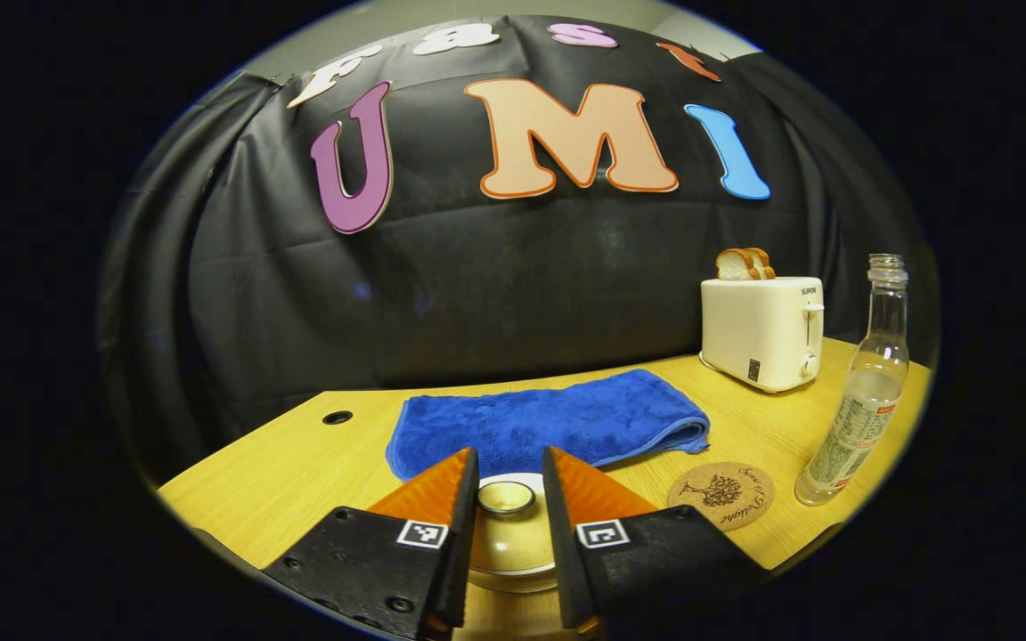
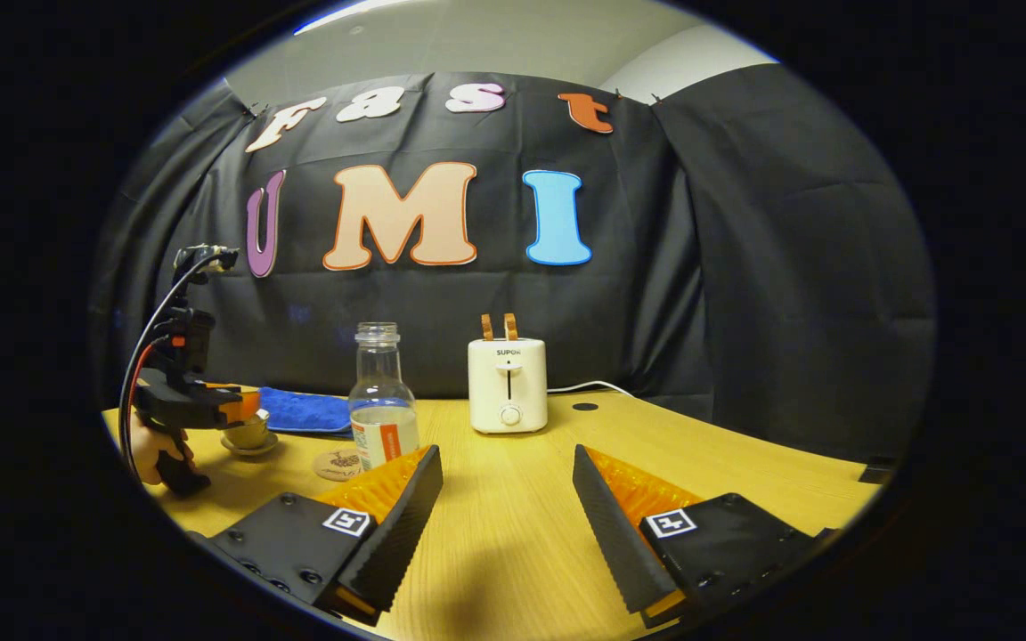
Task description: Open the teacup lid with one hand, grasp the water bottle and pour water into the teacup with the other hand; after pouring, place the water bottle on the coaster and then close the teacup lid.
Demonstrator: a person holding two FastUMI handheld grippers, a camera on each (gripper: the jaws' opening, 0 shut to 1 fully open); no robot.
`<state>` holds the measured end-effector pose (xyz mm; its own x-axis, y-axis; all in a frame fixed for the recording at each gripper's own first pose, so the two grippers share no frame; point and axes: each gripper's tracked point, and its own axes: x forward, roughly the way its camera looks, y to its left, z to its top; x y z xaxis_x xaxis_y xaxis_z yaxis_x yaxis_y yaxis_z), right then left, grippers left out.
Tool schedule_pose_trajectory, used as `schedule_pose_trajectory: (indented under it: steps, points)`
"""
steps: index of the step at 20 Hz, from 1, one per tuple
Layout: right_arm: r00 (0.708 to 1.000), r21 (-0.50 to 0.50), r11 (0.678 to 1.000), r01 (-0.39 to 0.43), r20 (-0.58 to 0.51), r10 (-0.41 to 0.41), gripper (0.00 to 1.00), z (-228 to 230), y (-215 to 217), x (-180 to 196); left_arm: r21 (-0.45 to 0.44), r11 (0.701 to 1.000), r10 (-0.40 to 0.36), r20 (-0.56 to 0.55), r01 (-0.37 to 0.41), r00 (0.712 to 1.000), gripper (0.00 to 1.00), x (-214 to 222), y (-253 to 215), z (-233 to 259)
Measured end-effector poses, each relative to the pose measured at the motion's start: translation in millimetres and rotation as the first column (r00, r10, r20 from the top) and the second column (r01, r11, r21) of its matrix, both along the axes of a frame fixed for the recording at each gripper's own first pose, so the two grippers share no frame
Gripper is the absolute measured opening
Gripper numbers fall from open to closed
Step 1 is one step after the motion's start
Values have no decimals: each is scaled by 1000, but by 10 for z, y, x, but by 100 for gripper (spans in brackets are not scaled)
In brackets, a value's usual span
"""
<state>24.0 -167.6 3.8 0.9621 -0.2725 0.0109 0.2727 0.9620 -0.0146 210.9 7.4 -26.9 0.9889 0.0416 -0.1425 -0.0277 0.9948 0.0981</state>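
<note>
On the counter [image 1: 317,463], the uncapped water bottle [image 1: 860,392] stands beside the coaster [image 1: 720,495], likely light, rigid and slick, best gripped mid-body by the released right tool [image 2: 506,499], while the left tool [image 1: 509,499] straddles the fragile-looking teacup lid's [image 1: 506,525] knob, not visibly clenched.

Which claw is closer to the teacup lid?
Left. The left claw has its fingers on either side of the teacup lid's knob. The right claw hangs open, far off over bare table.
</note>
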Motion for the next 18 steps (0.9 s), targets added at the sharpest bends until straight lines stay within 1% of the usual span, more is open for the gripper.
schedule_pose_trajectory:
  steps: [2, 4, 5, 6, 8, 9, 10, 12, 16, 18]
  points:
    - [1000, -2, 1000, 0, 0, 0, 92, -4, 7, 2, 1, 1000, 1, -4, -1, 1000, 30, -5, 1, -6]
    - [1000, -1, 1000, 0, 0, 0, 94, -3, 8, 0, 6, 1000, 4, -9, -4, 1000, 30, -13, 7, -15]
    - [1000, 0, 1000, 0, 0, 0, 95, -6, 5, -1, 3, 1000, 4, -7, -4, 1000, 28, -14, 8, -12]
    - [1000, 0, 1000, 0, 0, 0, 92, -3, 11, -1, 3, 1000, 2, -8, -2, 1000, 27, -20, 8, -9]
    - [1000, 0, 1000, 0, -1, 0, 92, -2, 13, -4, -8, 1000, 0, -4, 0, 1000, 25, -37, 18, -5]
    - [1000, -1, 1000, 0, 0, 0, 92, -4, 9, -4, -19, 1000, 10, 6, -9, 1000, 25, -43, 40, 8]
    - [1000, 0, 1000, 0, -1, 0, 95, 0, 3, 0, -32, 999, 20, 18, -19, 1000, 24, -52, 74, 29]
    - [1000, -1, 1000, 0, 0, 0, 92, 2, 5, -1, -59, 997, 47, 46, -44, 998, 22, -82, 123, 68]
    - [1000, -1, 1000, -1, 1, 1, 92, -1, 10, 0, -84, 996, 43, 106, -35, 993, 22, -114, 137, 150]
    - [1000, -1, 1000, -10, 1, 10, 95, -2, 21, -5, -94, 995, 39, 129, -27, 991, 22, -138, 145, 190]
